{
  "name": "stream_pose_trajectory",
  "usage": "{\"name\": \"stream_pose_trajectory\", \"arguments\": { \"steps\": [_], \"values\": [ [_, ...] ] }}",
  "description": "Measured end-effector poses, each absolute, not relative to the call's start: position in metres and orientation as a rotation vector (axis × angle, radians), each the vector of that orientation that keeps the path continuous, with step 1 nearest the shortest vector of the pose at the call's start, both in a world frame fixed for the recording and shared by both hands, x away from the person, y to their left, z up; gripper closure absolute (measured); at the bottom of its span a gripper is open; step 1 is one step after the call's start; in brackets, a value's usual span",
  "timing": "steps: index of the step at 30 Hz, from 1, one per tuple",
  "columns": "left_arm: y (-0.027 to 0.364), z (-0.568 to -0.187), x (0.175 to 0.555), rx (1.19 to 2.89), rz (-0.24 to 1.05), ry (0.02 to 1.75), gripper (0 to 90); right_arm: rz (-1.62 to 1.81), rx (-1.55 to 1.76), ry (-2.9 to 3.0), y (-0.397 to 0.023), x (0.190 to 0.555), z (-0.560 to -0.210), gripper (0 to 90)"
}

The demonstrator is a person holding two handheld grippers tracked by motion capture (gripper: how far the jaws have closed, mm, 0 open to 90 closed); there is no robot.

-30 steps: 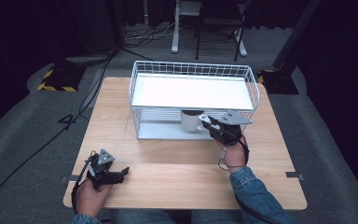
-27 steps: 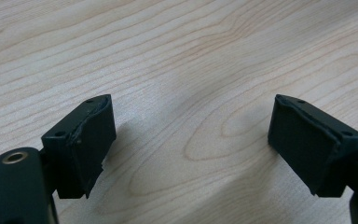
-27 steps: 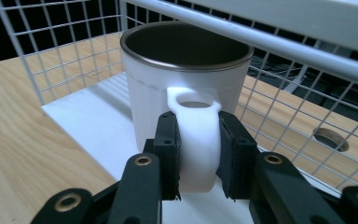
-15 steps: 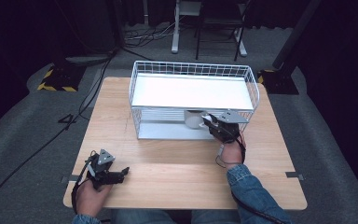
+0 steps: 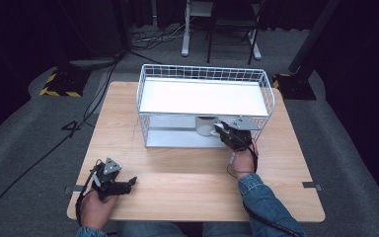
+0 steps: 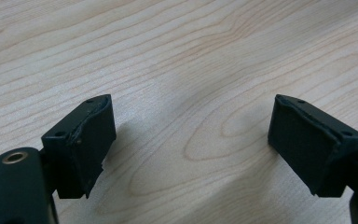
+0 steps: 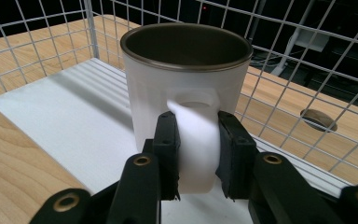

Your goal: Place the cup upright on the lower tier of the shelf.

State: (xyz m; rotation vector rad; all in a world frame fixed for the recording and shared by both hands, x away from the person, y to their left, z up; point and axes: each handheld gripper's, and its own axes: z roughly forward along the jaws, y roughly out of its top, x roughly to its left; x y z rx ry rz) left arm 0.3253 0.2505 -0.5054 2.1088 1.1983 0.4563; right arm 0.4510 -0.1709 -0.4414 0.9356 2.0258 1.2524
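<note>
Lowered slightly since a second ago, right gripper [image 7: 196,154] clamps the handle of a white, dark-rimmed mug [image 7: 186,79] inside the rack [image 5: 205,74]. Left gripper [image 6: 191,144] rests, jaws apart.

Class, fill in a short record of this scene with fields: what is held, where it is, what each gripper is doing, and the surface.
held thing: white mug, gripped by its handle
place: lower shelf of the white wire rack
right gripper: shut on the mug's handle
left gripper: open, nothing between its jaws, near the table's front left
surface: wooden table
</note>
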Motion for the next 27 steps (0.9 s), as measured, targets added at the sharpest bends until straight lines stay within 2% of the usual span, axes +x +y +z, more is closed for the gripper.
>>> {"name": "stream_pose_trajectory", "arguments": {
  "steps": [27],
  "values": [
    [0.251,-0.505,0.325,2.11,0.456,1.198,15.4,1.263,0.975,2.045,-0.176,0.456,-0.455,71.3]
  ]
}}
